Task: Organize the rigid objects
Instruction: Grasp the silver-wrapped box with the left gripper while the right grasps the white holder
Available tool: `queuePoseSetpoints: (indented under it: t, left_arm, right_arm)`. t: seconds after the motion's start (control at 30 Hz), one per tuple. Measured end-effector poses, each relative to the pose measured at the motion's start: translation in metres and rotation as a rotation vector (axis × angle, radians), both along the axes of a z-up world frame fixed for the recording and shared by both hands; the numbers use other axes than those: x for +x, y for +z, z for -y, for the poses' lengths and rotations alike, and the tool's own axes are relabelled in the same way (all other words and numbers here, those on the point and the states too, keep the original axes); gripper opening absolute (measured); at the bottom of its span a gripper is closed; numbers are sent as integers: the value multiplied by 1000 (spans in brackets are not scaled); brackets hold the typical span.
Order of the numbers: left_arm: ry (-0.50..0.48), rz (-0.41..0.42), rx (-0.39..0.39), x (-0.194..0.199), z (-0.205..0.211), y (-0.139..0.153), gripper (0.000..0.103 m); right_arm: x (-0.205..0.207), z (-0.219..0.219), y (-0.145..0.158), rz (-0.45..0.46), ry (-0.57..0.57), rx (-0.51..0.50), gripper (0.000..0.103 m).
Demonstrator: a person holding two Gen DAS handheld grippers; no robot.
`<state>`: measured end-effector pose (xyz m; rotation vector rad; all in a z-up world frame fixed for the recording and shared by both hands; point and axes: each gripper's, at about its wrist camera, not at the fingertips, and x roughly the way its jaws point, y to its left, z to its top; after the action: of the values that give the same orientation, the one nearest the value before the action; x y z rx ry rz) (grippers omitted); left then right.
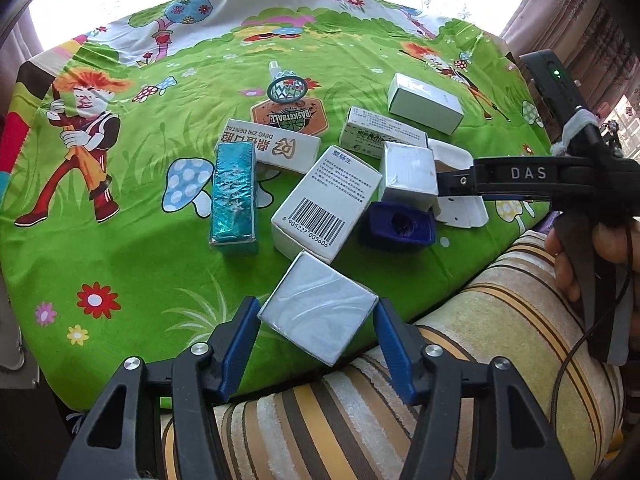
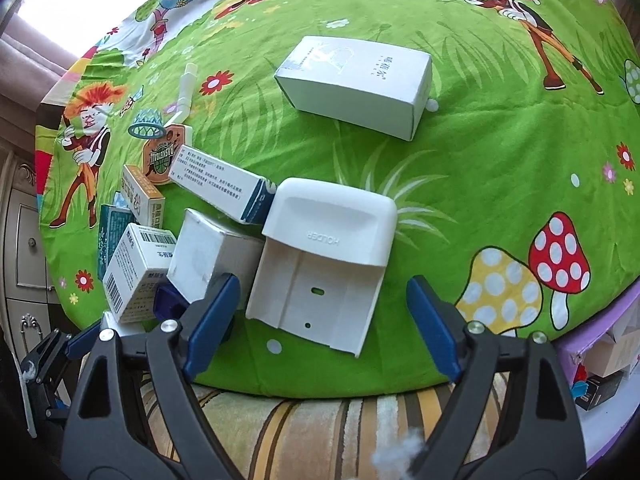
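Two grippers are seen over a green cartoon cloth [image 1: 132, 248] with a loose heap of boxes on it.

Progress, as judged: little is sorted yet. The boxes lie at odd angles, several touching or overlapping; no row or stack is seen. Some cartons are glimpsed in a purple bin [image 2: 600, 344] at 4 o'clock in the right view, possibly a drop-off; this cannot be confirmed.

Left gripper [image 1: 316, 320]: a silver box [image 1: 318, 306] is clamped between the blue pads, turned corner-on, at the near edge of the cloth at 6 o'clock. Both pads appear pressed on its sides. Whether it is lifted clear cannot be told.

Right gripper [image 2: 320, 320]: the fingers are spread wide, nothing gripped. A white holder [image 2: 320, 264] lies flat between them, its near edge in the gap, nearer the left finger; the right finger stands well apart from it. A grasp looks to be in preparation.

Farther out, left view: a barcode box [image 1: 324, 200] just beyond the silver box at 12 o'clock, a teal box [image 1: 233, 196] at 10 o'clock, a blue tray [image 1: 400, 226] at 1 o'clock beside a white cube [image 1: 408, 174]. Beyond these, a dental box [image 1: 272, 146], a medicine box [image 1: 382, 130], and a white carton [image 1: 426, 102] alone at 1 o'clock. Farthest, a toy hoop [image 1: 287, 89] on a basketball board [image 1: 288, 118].
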<state>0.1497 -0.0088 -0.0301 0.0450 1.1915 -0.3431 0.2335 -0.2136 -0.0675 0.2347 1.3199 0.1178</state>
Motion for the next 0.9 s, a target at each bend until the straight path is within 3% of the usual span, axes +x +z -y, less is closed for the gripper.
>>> queuePoseSetpoints:
  t: [0.57,0.67,0.9]
  left_arm:
    - [31,38,-68,-16,9,17,59]
    - [45,41,-90,-21,10,20,59]
    - [62,59,-142,-29,19,29,59]
  right_arm:
    - [21,-22,-4,44,39,-175,84]
    - [19,-18,-2,59,31,-171,73]
    - [1,0,5,97,18,-90,70]
